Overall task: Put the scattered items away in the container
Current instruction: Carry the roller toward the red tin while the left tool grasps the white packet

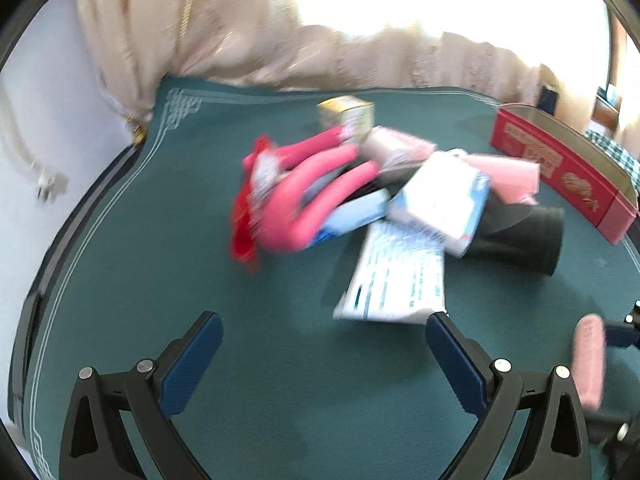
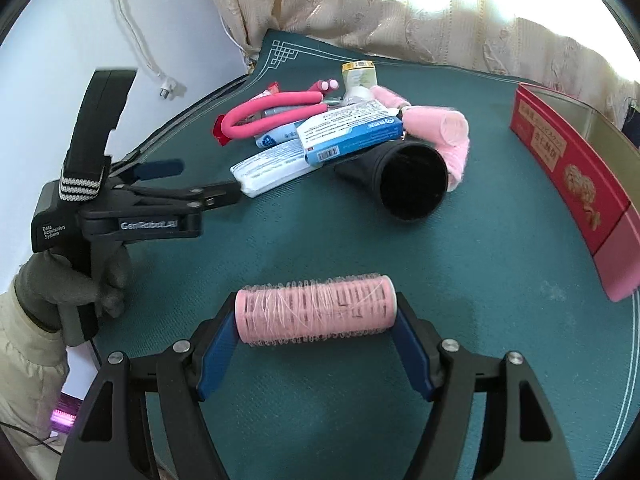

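1. Right gripper (image 2: 316,320), black frame with blue pads: its jaws are closed endwise on a pink mesh hair roller (image 2: 316,309), one pad against each end of the cylinder. The roller lies crosswise between the fingers, above the mat and apart from the pile.
2. Left gripper (image 1: 324,344), same make: jaws spread wide, nothing between the pads. In the right wrist view it sits at the left edge of the mat, held by a grey-gloved hand (image 2: 76,284), with one fingertip just beside the white flat packet (image 2: 272,170).
3. Work surface: dark green mat with white border lines (image 2: 320,240), covering the table.
4. Container: red rectangular tin with gold printing (image 2: 572,176), open at the top, at the right side of the mat, well apart from the held roller.
5. Pile at mid-mat, items touching or overlapping:
   - bent pink foam curling rods (image 2: 276,110);
   - blue-and-white cardboard box (image 2: 352,134), resting on the white packet;
   - black tubular cup lying on its side (image 2: 412,178), mouth toward the camera;
   - further pink rollers (image 2: 444,128) behind the black cup;
   - small cream-and-gold carton (image 2: 360,74), upright at the far edge.
6. Backdrop: cream patterned curtain (image 2: 360,8); white wall with a hanging cord and plug (image 2: 168,88).
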Demonstrator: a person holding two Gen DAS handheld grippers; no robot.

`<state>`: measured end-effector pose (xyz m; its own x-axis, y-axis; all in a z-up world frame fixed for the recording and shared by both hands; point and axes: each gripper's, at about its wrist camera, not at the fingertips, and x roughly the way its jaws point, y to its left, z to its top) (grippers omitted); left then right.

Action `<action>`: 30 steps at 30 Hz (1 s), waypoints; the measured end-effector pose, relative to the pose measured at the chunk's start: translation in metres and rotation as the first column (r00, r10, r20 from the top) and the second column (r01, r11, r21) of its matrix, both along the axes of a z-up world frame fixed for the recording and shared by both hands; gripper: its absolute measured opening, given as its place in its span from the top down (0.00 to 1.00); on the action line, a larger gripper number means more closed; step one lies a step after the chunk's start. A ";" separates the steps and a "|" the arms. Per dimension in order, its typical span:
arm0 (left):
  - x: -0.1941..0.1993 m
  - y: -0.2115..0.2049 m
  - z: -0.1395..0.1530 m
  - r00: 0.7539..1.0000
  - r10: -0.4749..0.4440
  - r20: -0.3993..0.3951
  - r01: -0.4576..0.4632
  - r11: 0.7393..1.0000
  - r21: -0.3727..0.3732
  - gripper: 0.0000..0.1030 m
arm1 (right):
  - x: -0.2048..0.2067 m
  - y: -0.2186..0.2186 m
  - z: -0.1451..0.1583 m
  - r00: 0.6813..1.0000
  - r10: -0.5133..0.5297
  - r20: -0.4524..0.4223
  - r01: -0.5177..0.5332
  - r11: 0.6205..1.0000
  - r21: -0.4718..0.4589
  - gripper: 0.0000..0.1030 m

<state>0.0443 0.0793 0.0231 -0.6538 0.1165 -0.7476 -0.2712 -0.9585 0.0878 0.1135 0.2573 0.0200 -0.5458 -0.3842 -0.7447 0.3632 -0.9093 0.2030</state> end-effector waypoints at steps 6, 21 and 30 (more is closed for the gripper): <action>-0.012 0.024 0.001 0.999 -0.037 0.025 0.038 0.999 -0.018 0.00 | 0.002 0.001 0.000 1.000 -0.001 -0.001 0.001 1.000 -0.010 0.27; -0.035 0.044 -0.007 0.993 -0.013 0.116 0.006 0.998 0.060 0.13 | 0.001 -0.001 -0.001 1.000 -0.002 -0.005 0.002 1.000 -0.016 0.27; -0.038 0.040 -0.012 0.995 0.023 0.101 -0.033 0.995 0.098 0.42 | 0.000 -0.002 -0.001 1.000 -0.003 -0.006 0.003 1.000 -0.018 0.27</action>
<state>0.0064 0.1194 0.0110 -0.5809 0.1764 -0.7946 -0.2465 -0.9685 -0.0348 0.1134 0.2554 0.0193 -0.5513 -0.3954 -0.7346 0.3616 -0.9068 0.2168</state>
